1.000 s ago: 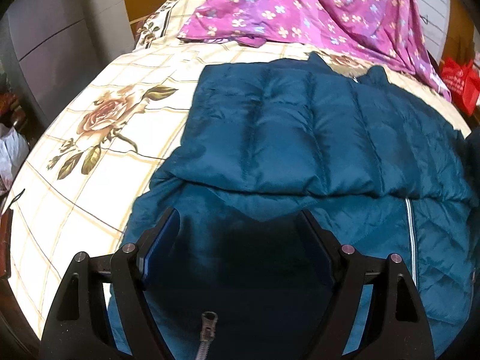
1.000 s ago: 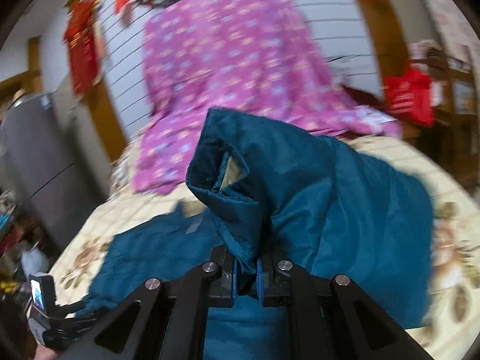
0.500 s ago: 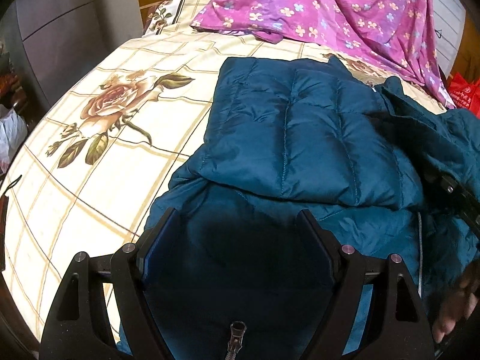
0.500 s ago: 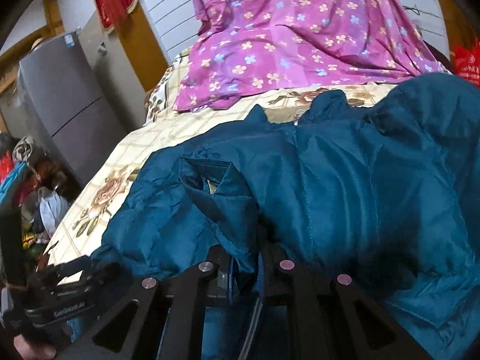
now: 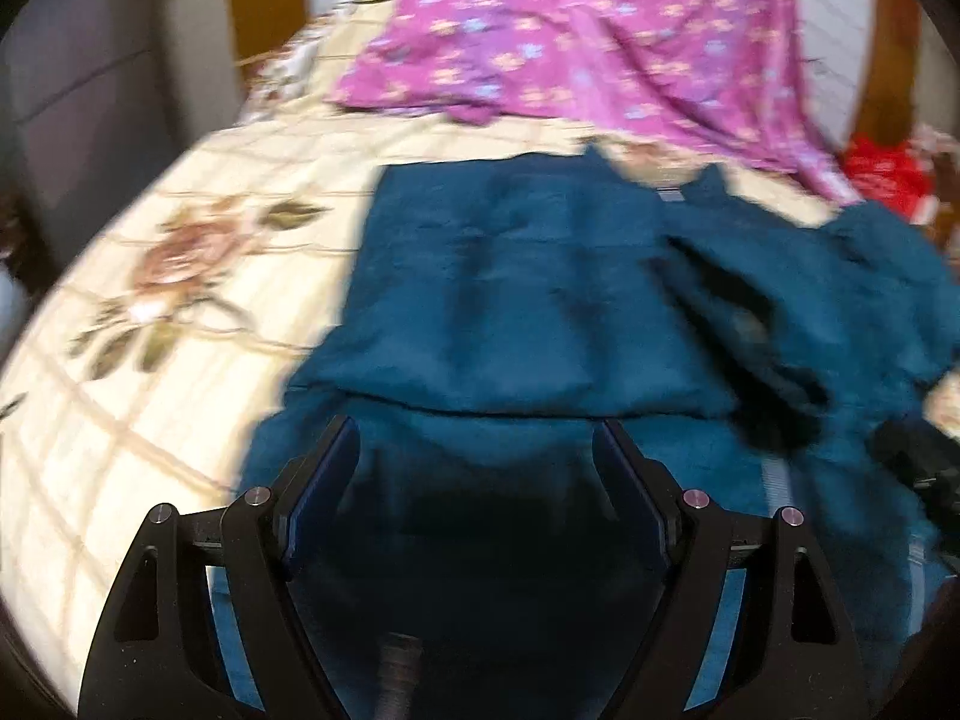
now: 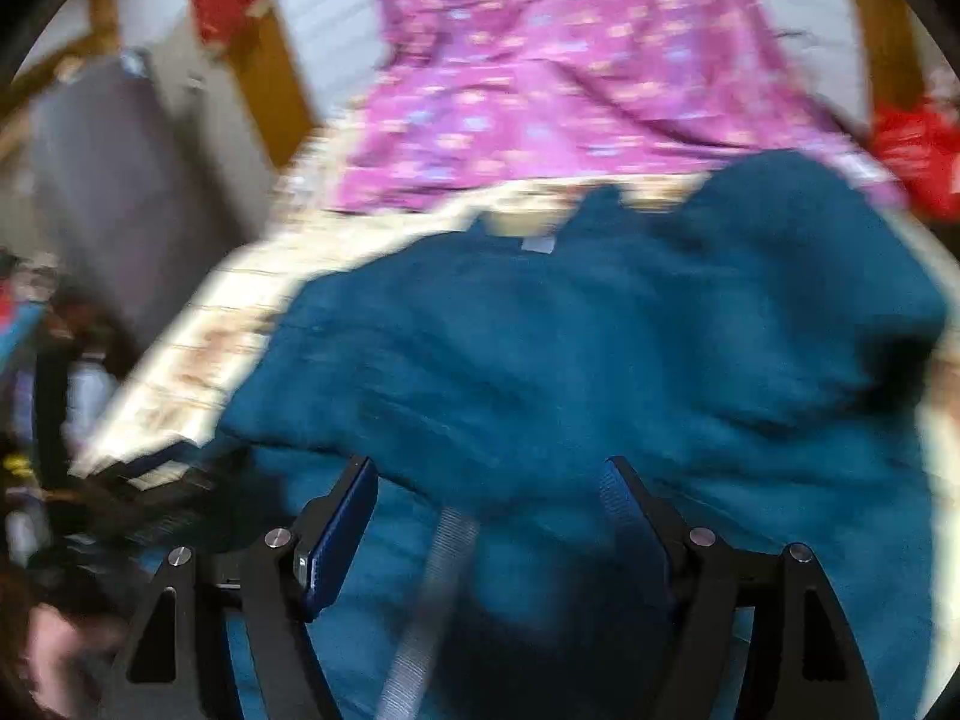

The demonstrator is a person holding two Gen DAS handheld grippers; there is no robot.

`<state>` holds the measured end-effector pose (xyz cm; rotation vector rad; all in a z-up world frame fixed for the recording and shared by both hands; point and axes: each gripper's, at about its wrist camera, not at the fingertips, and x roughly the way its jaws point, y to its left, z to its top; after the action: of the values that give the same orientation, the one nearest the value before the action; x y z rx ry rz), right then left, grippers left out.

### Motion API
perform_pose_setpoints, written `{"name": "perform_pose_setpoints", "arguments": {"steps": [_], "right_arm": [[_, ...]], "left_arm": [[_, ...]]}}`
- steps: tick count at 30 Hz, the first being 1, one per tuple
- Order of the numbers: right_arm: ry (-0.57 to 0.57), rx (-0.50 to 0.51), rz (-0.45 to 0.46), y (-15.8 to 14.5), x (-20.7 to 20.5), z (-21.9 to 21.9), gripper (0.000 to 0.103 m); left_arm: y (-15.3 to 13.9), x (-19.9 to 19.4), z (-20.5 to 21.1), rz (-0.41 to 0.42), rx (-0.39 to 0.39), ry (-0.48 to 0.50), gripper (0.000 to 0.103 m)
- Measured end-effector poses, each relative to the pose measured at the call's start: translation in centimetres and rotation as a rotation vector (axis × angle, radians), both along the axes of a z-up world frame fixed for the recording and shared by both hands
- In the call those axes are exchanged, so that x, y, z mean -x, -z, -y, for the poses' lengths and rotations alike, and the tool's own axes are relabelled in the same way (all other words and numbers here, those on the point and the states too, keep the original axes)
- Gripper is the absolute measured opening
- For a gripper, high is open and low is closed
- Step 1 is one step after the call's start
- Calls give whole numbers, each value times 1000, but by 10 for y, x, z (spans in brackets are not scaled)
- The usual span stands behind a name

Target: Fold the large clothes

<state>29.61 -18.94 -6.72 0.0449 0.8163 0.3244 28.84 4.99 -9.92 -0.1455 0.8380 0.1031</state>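
Jacket is your landmark: the teal quilted garment lies spread across the cream rose-printed bedspread, its collar end toward the purple flowered cloth at the head of the bed. Your right gripper has just been opening; its jaws now stand wide over the jacket's zipper tape, with cloth lying under and between them but neither pad pressing on it. Your left gripper is likewise spread wide and empty, hovering over the near part of the jacket below the folded panel's lower edge.

The right side, as the left wrist view shows it, sits rumpled and bunched rather than flat. I'd judge the sleeve fold has been laid over and now wants tidying. Before you take a new hold, look for where the puffy layers have humped up, pinch only the top layer at an outer edge, and draw it outward so the fold lies level with the other side. Down filling springs back, so press it flat

No container shows near the jacket; only a red bag beyond its right shoulder, contents not visible
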Motion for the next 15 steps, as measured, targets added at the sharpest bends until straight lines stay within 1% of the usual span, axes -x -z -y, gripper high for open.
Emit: {"name": "perform_pose_setpoints", "arguments": {"steps": [1,2,3,4,5,6,7,8,9,11,13,15], "right_arm": [[71,61,1,0,7,11,76],[121,89,-2,2,13,21,77],[173,99,-16,6,18,33,77],[242,92,-53,13,23,50,77],[281,78,-83,19,27,61,77],[302,59,-114,25,30,70,77],[296,44,-151,31,31,77,77],[270,50,-162,33,30,78,77],[238,76,-160,36,31,79,77],[222,109,-154,37,33,82,77],[216,68,-155,36,36,90,77],[214,39,-157,34,38,97,77]], "left_arm": [[-2,1,7,12,31,36,80],[-4,1,17,12,63,80,80],[-5,0,23,3,81,102,80],[-6,-3,34,-9,103,134,80],[-8,-7,46,-10,114,163,80],[-9,-11,53,-7,117,171,80],[-11,-17,63,-5,114,167,80],[-11,-24,69,-7,119,153,80],[-10,-34,74,-17,140,130,80],[-3,-50,78,-52,162,84,80],[4,-63,77,-77,206,30,80],[6,-62,74,-81,245,-1,80]]}}
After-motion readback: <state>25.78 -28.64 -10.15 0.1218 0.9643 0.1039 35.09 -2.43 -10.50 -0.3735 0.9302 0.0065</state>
